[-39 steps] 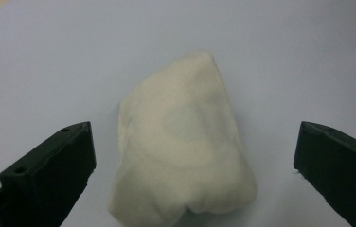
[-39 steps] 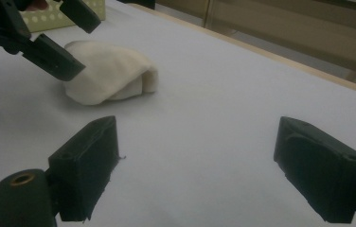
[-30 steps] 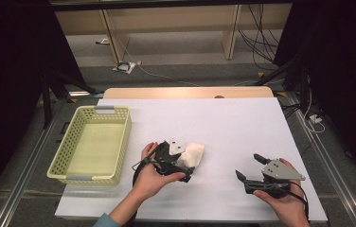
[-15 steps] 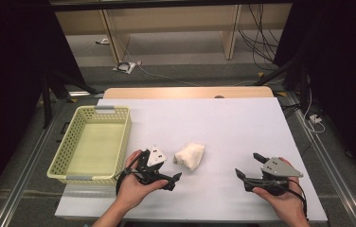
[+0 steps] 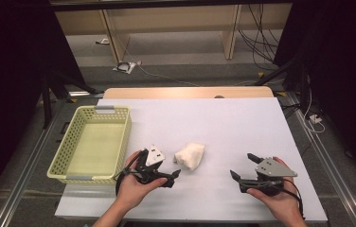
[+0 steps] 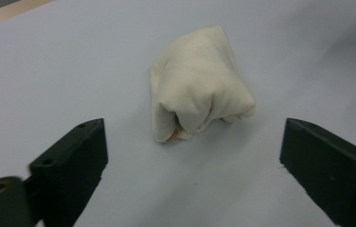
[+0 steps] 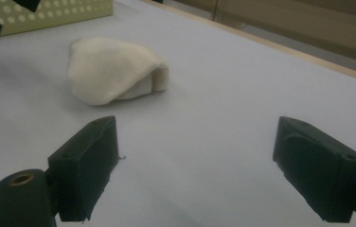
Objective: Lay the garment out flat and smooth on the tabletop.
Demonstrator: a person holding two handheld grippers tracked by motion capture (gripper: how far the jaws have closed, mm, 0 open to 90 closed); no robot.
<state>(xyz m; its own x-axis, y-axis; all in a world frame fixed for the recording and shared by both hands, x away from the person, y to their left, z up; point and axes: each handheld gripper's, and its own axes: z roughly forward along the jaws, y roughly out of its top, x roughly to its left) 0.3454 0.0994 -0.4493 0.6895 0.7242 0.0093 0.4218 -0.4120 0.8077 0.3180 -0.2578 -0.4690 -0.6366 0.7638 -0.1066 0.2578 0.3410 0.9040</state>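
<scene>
A crumpled cream cloth (image 5: 190, 155) lies alone on the white table, between my two hands. My left gripper (image 5: 172, 169) sits just left of it, low over the table and pointing at it. In the left gripper view the cloth (image 6: 200, 90) lies a little ahead of the left gripper (image 6: 192, 165). That gripper is open; its jaws have just been closing slightly with nothing between them. My right gripper (image 5: 242, 165) rests open near the front right, apart from the cloth. The right gripper view has the cloth (image 7: 114, 71) far off to the left of the gripper (image 7: 195, 161).
A pale yellow perforated basket (image 5: 125, 137) stands at the left of the table, close to my left hand; its wall (image 7: 57, 12) is visible behind the cloth in the right gripper view. A wooden edge (image 5: 185, 92) borders the table's far side.
My left gripper has drawn back from the cloth toward the front left, leaving the cloth on the table. The right gripper has stayed where it was.
</scene>
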